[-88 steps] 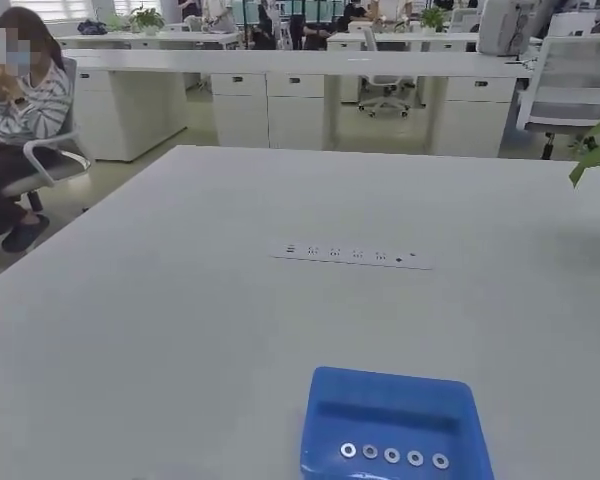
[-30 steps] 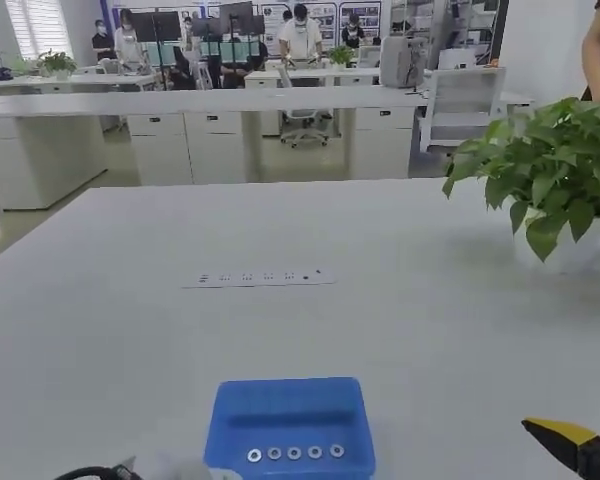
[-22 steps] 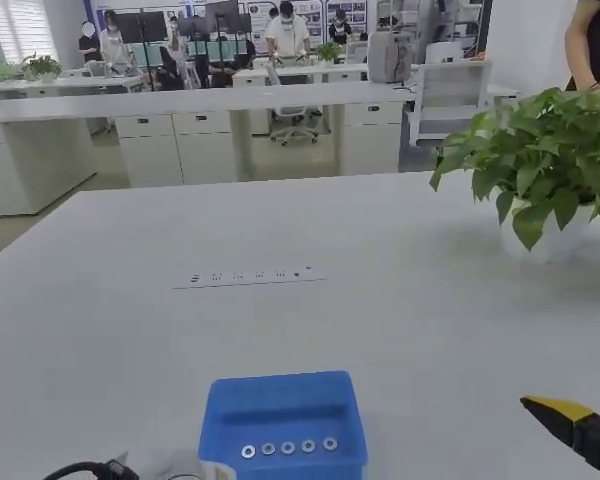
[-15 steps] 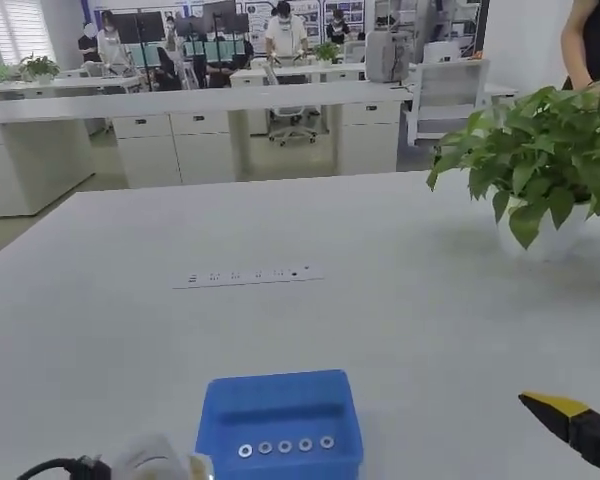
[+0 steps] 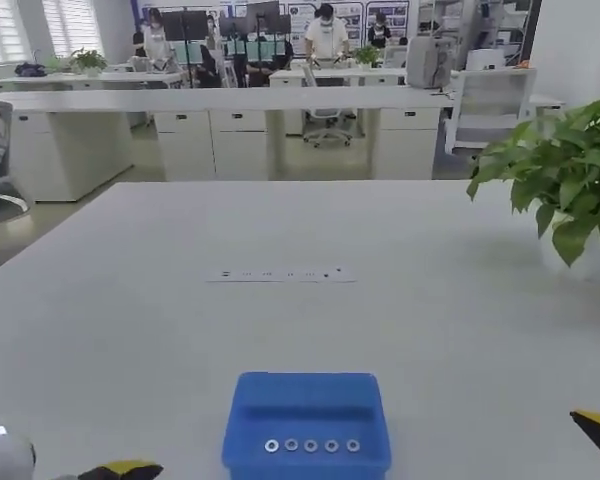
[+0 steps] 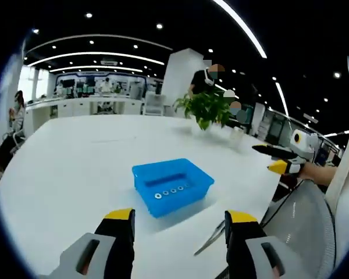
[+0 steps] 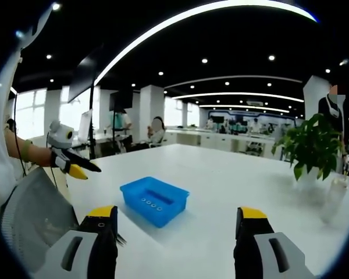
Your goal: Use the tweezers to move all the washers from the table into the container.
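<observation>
- The left gripper point(image 6: 180, 217) has its two yellow-tipped jaws wide apart. Nothing is between them.
- The right gripper point(image 7: 177, 213) also has its jaws wide apart, and they hold nothing.
- Both grippers are up in the air, close to the near edge of the white table point(image 5: 130, 300). One is on each side of the blue container point(image 5: 307, 425).
- The blue container sits on the table, near the person. It is a low box with an open top.
- Five washers point(image 5: 311, 445) lie in a neat row inside the container, along its near wall. They are small silver rings, side by side.
- A thin metal thing lies flat on the table in the left gripper view, between the container and the table edge. It looks like the tweezers point(image 6: 211, 237), but it is so thin that I cannot be sure. No gripper touches it.
- A white socket strip point(image 5: 280, 274) lies flat on the table, well behind the container.
- A green leafy plant point(image 5: 565, 180) stands at the right side of the table, far from the container.
</observation>
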`<act>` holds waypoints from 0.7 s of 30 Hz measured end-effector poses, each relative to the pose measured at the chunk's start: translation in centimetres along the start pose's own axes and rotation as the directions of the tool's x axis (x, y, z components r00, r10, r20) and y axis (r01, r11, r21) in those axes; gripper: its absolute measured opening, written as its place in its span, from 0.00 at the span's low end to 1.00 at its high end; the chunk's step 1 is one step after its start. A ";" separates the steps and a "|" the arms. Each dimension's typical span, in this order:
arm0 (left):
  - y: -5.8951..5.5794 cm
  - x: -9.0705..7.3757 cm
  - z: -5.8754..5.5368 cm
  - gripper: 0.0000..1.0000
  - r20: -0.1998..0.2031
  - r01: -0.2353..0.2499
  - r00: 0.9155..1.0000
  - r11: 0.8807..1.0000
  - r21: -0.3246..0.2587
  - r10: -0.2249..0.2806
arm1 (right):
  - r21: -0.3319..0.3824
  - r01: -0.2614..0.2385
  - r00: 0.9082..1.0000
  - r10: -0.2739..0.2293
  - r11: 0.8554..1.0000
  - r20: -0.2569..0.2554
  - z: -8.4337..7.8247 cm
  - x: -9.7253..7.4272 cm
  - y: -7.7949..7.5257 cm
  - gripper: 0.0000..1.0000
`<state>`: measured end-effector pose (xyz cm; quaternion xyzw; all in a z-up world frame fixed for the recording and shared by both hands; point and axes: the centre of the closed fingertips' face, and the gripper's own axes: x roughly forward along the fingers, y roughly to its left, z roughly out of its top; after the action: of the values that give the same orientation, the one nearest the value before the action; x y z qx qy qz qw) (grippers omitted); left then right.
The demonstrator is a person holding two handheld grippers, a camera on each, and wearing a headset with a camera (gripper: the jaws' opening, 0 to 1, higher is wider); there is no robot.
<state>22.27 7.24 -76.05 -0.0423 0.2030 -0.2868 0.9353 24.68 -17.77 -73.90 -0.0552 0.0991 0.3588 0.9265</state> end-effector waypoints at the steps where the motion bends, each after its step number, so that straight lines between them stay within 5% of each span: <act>1: 0.1 -0.3 0.4 0.69 0.027 -0.022 0.999 1.000 0.006 0.022 | -0.001 0.002 1.000 -0.002 1.000 0.000 0.0 0.0 0.0 0.82; 6: 0.6 -1.6 2.8 0.87 0.182 -0.129 0.975 0.992 0.010 0.125 | -0.008 0.010 1.000 -0.010 1.000 0.013 0.3 0.0 -0.1 0.84; 9: 0.7 -2.3 4.4 0.98 0.303 -0.191 0.938 0.981 0.044 0.169 | -0.006 0.020 0.999 -0.020 1.000 0.034 0.8 -0.1 -0.2 0.85; 13: 1.3 -2.8 5.0 0.99 0.347 -0.224 0.916 0.974 0.024 0.202 | -0.021 0.055 0.996 -0.054 0.998 0.076 1.7 -0.3 -0.5 0.94; 21: 1.9 -4.3 6.7 0.99 0.467 -0.227 0.855 0.972 -0.055 0.226 | -0.044 0.101 0.990 -0.096 0.994 0.105 2.3 -0.6 -1.1 0.99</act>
<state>22.72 10.93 -68.78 -0.0852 -0.0264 -0.1562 0.9837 25.33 -18.59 -71.44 -0.0645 0.0395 0.3172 0.9453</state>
